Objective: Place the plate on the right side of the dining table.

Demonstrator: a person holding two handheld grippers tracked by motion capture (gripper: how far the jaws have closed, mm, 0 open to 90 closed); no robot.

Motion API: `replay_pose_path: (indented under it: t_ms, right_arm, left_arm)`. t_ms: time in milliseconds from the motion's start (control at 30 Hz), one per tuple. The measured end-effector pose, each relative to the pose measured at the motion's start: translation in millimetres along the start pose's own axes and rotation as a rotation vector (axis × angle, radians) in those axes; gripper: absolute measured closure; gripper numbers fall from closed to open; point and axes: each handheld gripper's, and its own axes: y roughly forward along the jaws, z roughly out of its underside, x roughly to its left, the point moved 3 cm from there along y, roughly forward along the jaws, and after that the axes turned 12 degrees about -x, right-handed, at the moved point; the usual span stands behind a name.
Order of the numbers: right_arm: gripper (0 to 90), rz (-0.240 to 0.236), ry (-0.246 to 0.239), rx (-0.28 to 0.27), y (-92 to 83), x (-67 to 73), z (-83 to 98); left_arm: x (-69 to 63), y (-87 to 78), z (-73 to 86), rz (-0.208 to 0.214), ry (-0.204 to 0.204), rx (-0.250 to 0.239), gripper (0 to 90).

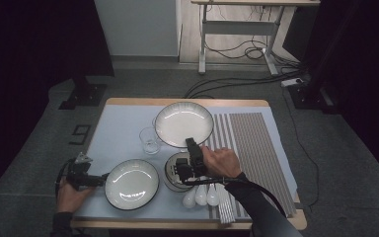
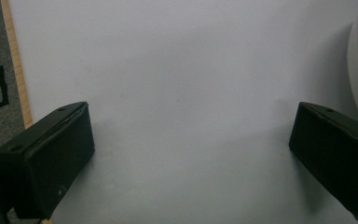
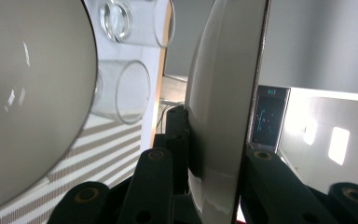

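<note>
Since the pale mat [image 1: 123,128] left little bare room ahead of the right gripper [image 1: 181,168], the carry seemed to call for a planned landing rather than a quick drop. The large plate [image 1: 183,123] lay just beyond that gripper, and the dark-rimmed plate [image 1: 131,183] sat to its left, with the left gripper [image 1: 100,178] just beside that plate's rim. The left jaws stood wide apart over bare mat and held nothing. The small plate [image 1: 170,173] – the piece in hand – was pinched at its rim between the nearly closed right jaws. In the right gripper view it [image 3: 219,93] stood edge-on and steeply tilted. A rim pinch like that would probably let the plate swing, so I judged it wise to level the wrist first and travel slowly. The glass [image 1: 149,140] stood off the gripper's far left and was the likeliest thing to be clipped. The white spoons [image 1: 201,195] lay just behind the gripper – better to pass over them than drag across them.
</note>
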Motion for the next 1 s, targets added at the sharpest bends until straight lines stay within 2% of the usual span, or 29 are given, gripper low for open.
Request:
replay_pose_path:
  t_ms: [267,433,700,733,867,1000]
  right_arm:
    - [78.5,0.013,0.021,0.053,-3.6,-5.0,20.7]
    - [78.5,0.015,0.027,0.069,-3.4,-4.2,30.7]
    - [78.5,0.014,0.024,0.119,-4.4,1.4,50.8]
    - [78.5,0.017,0.042,0.133,-4.7,3.8,56.4]
    - [78.5,0.023,0.053,0.141,-4.8,6.4,67.4]
    - [78.5,0.020,0.057,0.172,-6.9,10.0,78.3]
  left_arm:
    - [0.1,0.0,0.0,0.001,-0.001,0.001,0.0]
    - [0.1,0.1,0.0,0.000,0.000,-0.001,0.0]
    - [0.0,0.2,0.0,0.000,-0.002,-0.001,0.0]
    - [0.0,0.1,0.0,0.000,-0.001,0.000,0.0]
    - [0.0,0.1,0.0,0.000,-0.001,-0.001,0.0]
    - [0.0,0.2,0.0,0.000,-0.001,-0.001,0.0]
